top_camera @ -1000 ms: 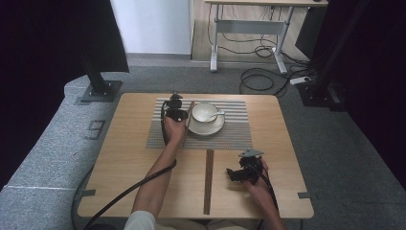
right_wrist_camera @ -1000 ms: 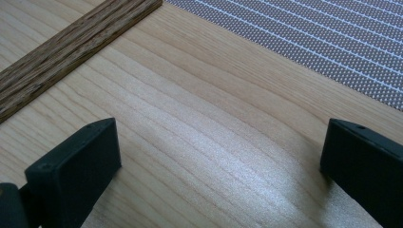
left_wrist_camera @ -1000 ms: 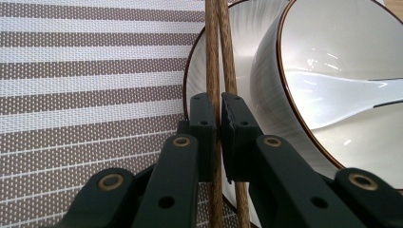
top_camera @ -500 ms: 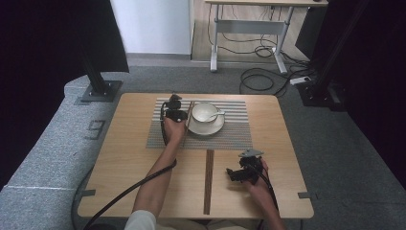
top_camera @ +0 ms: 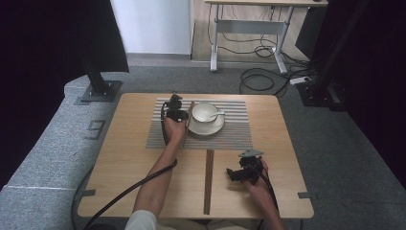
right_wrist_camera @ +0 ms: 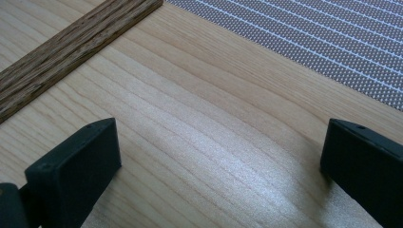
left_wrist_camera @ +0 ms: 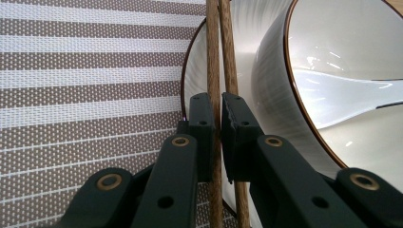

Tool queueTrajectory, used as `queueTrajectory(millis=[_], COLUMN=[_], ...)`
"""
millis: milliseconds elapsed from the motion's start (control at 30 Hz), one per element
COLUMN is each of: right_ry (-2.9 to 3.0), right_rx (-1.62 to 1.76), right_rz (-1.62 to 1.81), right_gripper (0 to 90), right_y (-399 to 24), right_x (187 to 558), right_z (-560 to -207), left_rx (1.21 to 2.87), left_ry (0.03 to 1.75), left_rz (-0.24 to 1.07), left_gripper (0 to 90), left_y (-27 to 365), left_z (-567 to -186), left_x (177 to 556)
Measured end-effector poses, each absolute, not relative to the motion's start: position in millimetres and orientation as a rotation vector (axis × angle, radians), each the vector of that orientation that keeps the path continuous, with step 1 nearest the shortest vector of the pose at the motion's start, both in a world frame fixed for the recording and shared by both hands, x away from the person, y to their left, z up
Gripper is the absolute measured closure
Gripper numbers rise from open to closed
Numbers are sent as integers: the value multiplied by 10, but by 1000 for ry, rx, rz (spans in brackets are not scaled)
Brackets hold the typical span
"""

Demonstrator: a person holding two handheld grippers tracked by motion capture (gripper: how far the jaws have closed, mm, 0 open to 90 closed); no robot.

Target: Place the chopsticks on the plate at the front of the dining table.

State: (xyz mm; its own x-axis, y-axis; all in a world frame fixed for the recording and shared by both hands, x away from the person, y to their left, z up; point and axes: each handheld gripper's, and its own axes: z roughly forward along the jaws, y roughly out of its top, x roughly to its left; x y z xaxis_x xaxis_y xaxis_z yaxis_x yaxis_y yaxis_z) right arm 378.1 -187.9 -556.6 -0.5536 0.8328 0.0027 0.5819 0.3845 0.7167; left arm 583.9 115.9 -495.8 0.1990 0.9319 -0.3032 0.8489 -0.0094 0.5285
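A pair of brown wooden chopsticks (left_wrist_camera: 223, 47) lies on the striped placemat (left_wrist_camera: 85, 85), along the left rim of a white saucer (left_wrist_camera: 199, 66). My left gripper (left_wrist_camera: 215, 102) is shut on the chopsticks: one stick runs between the pads, the other passes under the right-hand jaw. The saucer carries a white bowl (left_wrist_camera: 332, 47) with a white spoon (left_wrist_camera: 332, 90) in it. In the high view the left gripper (top_camera: 174, 111) sits just left of the bowl (top_camera: 205, 112). My right gripper (top_camera: 234, 173) stands open, low over bare table (right_wrist_camera: 199, 142), with nothing between its jaws (right_wrist_camera: 223, 137).
A dark wooden strip (top_camera: 208, 179) is set into the light wooden tabletop between my two forearms, and it crosses the right gripper view (right_wrist_camera: 71, 45) at upper left. The placemat (top_camera: 230, 136) covers the far middle of the table. Grey carpet surrounds the table.
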Motion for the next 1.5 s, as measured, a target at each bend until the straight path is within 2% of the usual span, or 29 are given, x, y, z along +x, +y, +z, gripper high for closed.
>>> queueTrajectory(millis=[1500], right_ry=[2291], right_rx=[1229], right_rz=[969], right_gripper=[0], right_y=[-1879], right_x=[3781], right_z=[-5566], left_rx=[1790], left_ry=[1644], left_rz=[81], left_gripper=[815], left_y=[1137], left_z=[-4943], left_x=[5794])
